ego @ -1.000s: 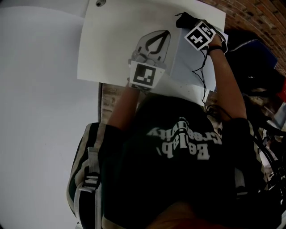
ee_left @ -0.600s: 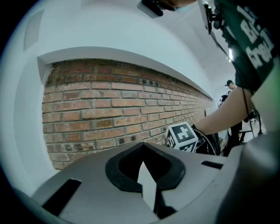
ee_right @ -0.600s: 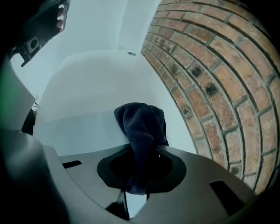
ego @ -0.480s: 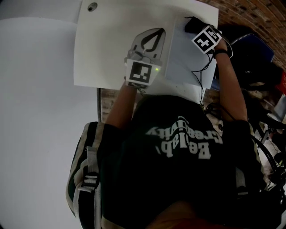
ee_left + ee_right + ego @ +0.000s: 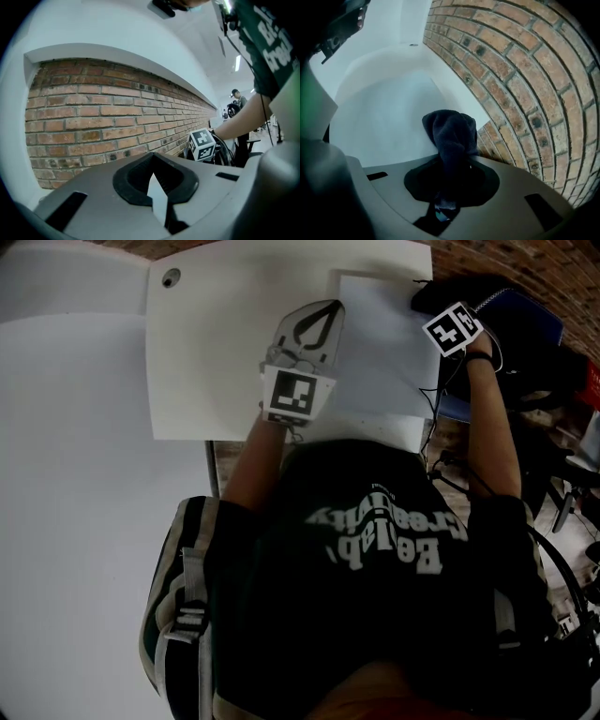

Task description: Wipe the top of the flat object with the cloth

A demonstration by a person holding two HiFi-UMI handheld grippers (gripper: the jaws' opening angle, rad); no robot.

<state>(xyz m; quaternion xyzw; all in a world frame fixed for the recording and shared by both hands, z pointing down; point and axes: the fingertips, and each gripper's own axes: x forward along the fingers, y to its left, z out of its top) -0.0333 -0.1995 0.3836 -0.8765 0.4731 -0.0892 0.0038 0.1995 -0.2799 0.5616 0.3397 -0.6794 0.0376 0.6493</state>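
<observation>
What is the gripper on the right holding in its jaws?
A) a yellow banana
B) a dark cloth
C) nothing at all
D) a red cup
B: the right gripper view shows a dark cloth pinched between the jaws of the right gripper.

A white bench (image 5: 216, 362) with a small round hole (image 5: 171, 278) near its far left corner is seen from above. A paler flat sheet (image 5: 384, 362) is laid on its right part. The left gripper (image 5: 324, 319) is placed at the sheet's left edge, jaws drawn to a point. The right gripper (image 5: 441, 311) is positioned at the sheet's far right corner, with a dark cloth (image 5: 427, 294) bunched at its tip. A brick wall (image 5: 511, 259) is visible beyond.
</observation>
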